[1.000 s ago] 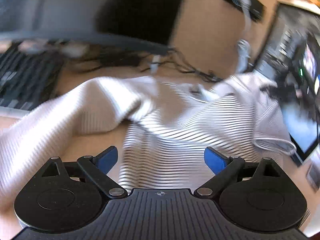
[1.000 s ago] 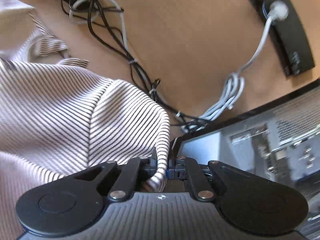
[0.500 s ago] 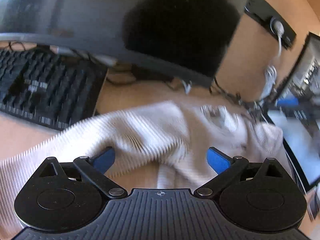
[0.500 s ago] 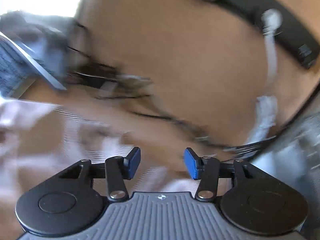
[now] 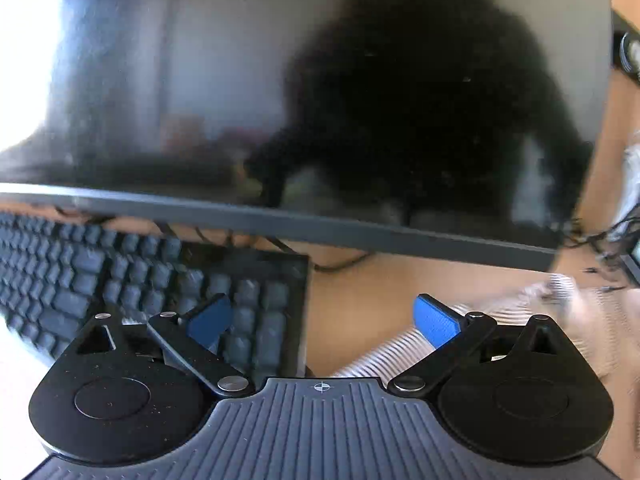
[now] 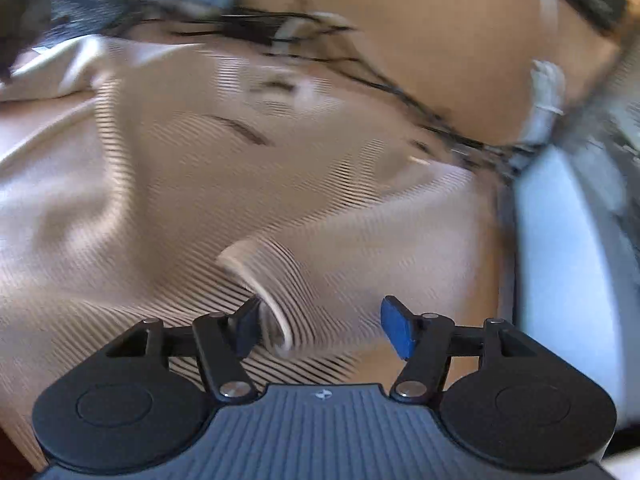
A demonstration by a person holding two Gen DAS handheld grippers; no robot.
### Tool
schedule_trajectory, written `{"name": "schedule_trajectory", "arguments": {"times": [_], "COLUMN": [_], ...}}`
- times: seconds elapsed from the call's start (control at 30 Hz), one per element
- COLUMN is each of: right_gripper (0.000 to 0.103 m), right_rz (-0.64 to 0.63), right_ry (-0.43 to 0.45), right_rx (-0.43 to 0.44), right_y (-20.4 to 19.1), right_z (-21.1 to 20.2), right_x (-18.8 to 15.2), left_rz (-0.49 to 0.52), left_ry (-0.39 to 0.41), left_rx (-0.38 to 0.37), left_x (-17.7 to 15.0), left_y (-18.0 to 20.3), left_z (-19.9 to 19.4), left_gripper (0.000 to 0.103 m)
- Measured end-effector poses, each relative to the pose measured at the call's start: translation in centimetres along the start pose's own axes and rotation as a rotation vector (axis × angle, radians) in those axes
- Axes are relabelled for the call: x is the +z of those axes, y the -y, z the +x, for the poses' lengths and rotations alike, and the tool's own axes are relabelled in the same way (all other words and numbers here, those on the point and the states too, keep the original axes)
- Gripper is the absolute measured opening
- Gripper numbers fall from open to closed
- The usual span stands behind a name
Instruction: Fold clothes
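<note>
A pale garment with thin dark stripes point(image 6: 208, 168) lies crumpled across the wooden desk and fills most of the blurred right wrist view. My right gripper point(image 6: 320, 326) hovers over it with its jaws opening; a fold of the cloth stands beside the left pad, free of any grip. In the left wrist view only a corner of the striped garment point(image 5: 400, 348) shows at the lower right. My left gripper point(image 5: 322, 320) is open and empty, held above the desk between the keyboard and the cloth.
A black keyboard point(image 5: 132, 280) lies left of the garment under a dark monitor point(image 5: 280, 100). Dark cables point(image 6: 312, 36) trail behind the cloth. A laptop or second screen point(image 6: 568, 264) borders the garment on the right.
My right gripper let go of the garment's edge, opened, and swung over the cloth. My left gripper rose and swung left, from over the garment towards the keyboard and monitor.
</note>
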State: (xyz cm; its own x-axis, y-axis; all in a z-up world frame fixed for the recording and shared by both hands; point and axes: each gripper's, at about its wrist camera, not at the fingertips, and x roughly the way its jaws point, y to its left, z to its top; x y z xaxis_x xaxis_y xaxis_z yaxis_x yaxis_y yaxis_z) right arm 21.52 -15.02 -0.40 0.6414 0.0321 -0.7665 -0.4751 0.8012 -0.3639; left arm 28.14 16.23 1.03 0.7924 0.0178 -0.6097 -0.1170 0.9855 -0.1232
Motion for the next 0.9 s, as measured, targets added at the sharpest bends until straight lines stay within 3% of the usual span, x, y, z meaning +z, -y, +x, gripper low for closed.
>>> {"name": "schedule_trajectory", "arguments": {"times": [0.07, 0.2, 0.3, 0.37, 0.43, 0.53, 0.6, 0.67, 0.77, 0.9], "right_gripper": [0.06, 0.04, 0.04, 0.04, 0.043, 0.044, 0.044, 0.044, 0.044, 0.044], "right_rz": [0.024, 0.109, 0.193, 0.264, 0.284, 0.25, 0.218, 0.16, 0.068, -0.061], "right_ry": [-0.03, -0.137, -0.146, -0.087, 0.006, 0.098, 0.143, 0.177, 0.223, 0.223], "right_rx": [-0.078, -0.217, -0.202, -0.13, -0.067, -0.015, 0.065, 0.119, 0.218, 0.285], "right_y": [0.4, 1.0, 1.4, 1.5, 1.1, -0.5, -2.1, -4.0, -7.3, -10.8], "right_z": [-0.6, -1.0, -2.8, -4.9, -6.5, -7.6, -7.4, -6.6, -5.3, -3.9], "right_x": [-0.7, -2.6, -3.7, -3.6, -2.0, 0.7, 2.5, 4.5, 7.1, 8.4], "left_rz": [0.03, 0.152, 0.227, 0.242, 0.236, 0.175, 0.106, 0.023, -0.078, -0.085], "left_ry": [-0.035, -0.125, -0.233, -0.257, -0.221, -0.117, -0.049, -0.027, -0.03, -0.137], "left_rx": [-0.084, -0.232, -0.321, -0.312, -0.23, -0.047, 0.07, 0.079, 0.02, -0.015], "left_x": [-1.0, -3.2, -4.7, -5.5, -5.3, -3.5, -1.6, -0.4, -0.4, -3.3], "left_y": [0.9, 3.3, 4.5, 4.0, 2.6, -0.2, -2.4, -4.3, -6.9, -9.0], "left_z": [-1.1, -2.5, -2.4, -2.3, -2.2, -2.3, -2.8, -4.0, -6.4, -8.8], "left_gripper": [0.101, 0.101, 0.101, 0.101, 0.101, 0.101, 0.101, 0.101, 0.101, 0.101]}}
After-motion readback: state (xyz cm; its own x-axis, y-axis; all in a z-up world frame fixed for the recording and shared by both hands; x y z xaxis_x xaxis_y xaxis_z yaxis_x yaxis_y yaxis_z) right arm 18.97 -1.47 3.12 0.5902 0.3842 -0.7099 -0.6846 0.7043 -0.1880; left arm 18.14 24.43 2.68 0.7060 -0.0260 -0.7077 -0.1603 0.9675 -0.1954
